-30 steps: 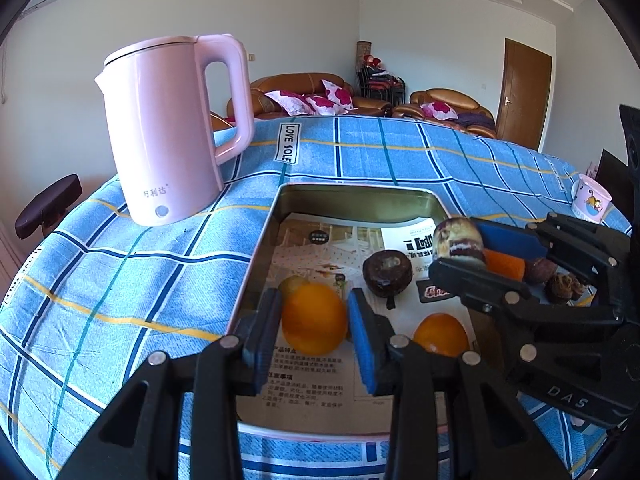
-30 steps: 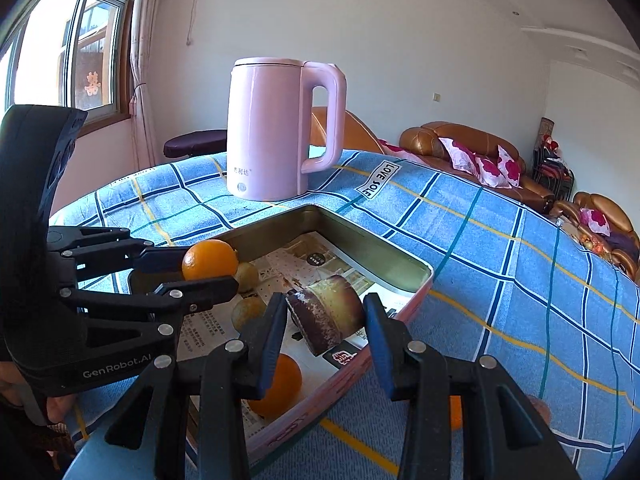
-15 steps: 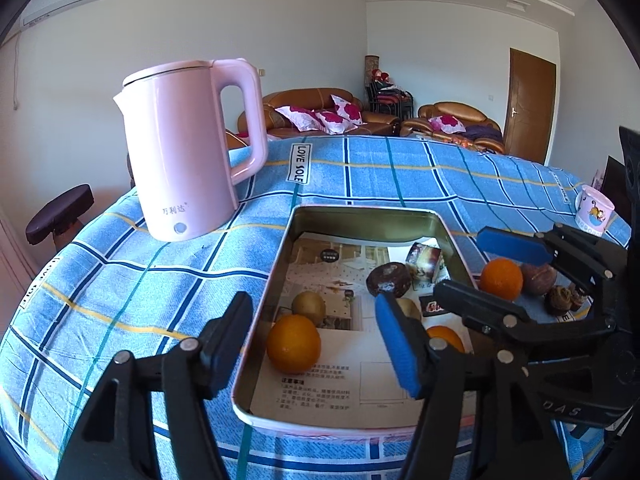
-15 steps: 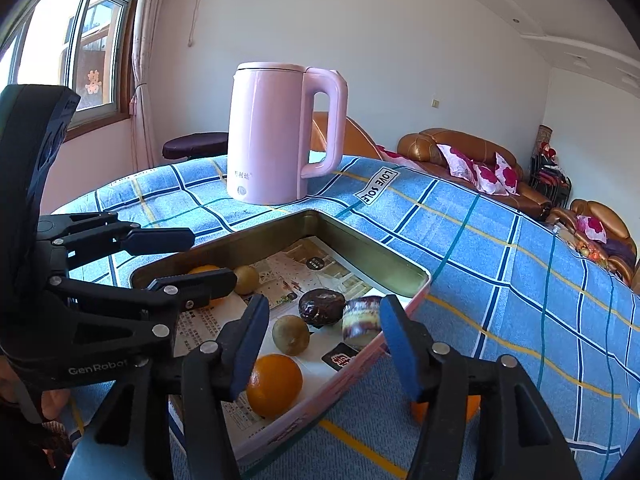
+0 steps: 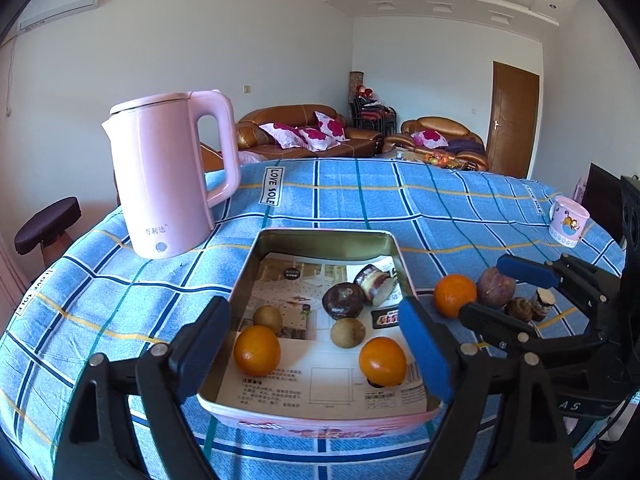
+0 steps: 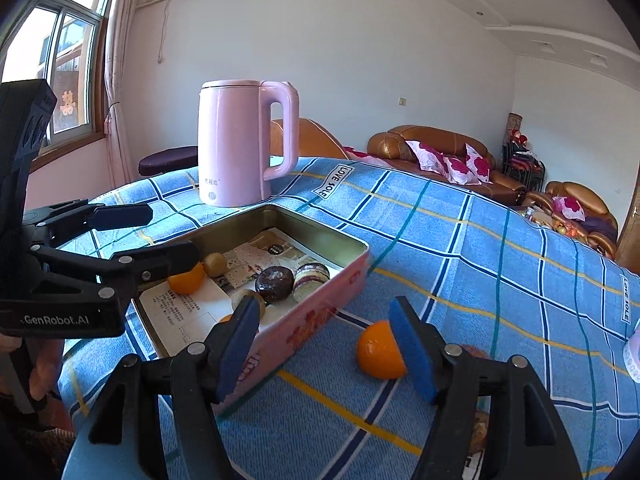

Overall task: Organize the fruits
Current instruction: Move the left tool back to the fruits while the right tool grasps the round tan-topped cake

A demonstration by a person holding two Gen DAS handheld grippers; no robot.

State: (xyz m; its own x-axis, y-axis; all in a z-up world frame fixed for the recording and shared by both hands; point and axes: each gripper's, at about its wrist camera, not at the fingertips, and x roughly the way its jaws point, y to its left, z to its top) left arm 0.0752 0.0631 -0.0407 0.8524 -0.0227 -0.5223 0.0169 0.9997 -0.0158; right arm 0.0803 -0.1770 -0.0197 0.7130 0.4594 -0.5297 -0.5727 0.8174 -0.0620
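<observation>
A tin tray (image 5: 320,414) lined with paper holds two oranges (image 5: 256,350) (image 5: 382,361), two brown round fruits (image 5: 348,332), a dark purple fruit (image 5: 343,300) and a cut purple piece (image 5: 374,280). My left gripper (image 5: 316,346) hangs over the tray's near end, its jaws opening and nothing between the pads. On the cloth right of the tray lie another orange (image 5: 455,295), a passion fruit (image 5: 495,291) and small brown bits. My right gripper (image 6: 326,346) is drawn back from the tray's wall (image 6: 320,320), its jaws opening and empty, with the loose orange (image 6: 378,350) beyond its right finger.
A tall pink kettle (image 5: 168,176) stands on the blue checked cloth, left of the tray's far end. A pink mug (image 5: 568,222) sits near the table's right edge. Beyond the table are a dark stool (image 5: 48,226) and brown sofas.
The left gripper let go of its orange and the right let go of the cut purple piece; both now lie in the tray. Both grippers widened and drew back.
</observation>
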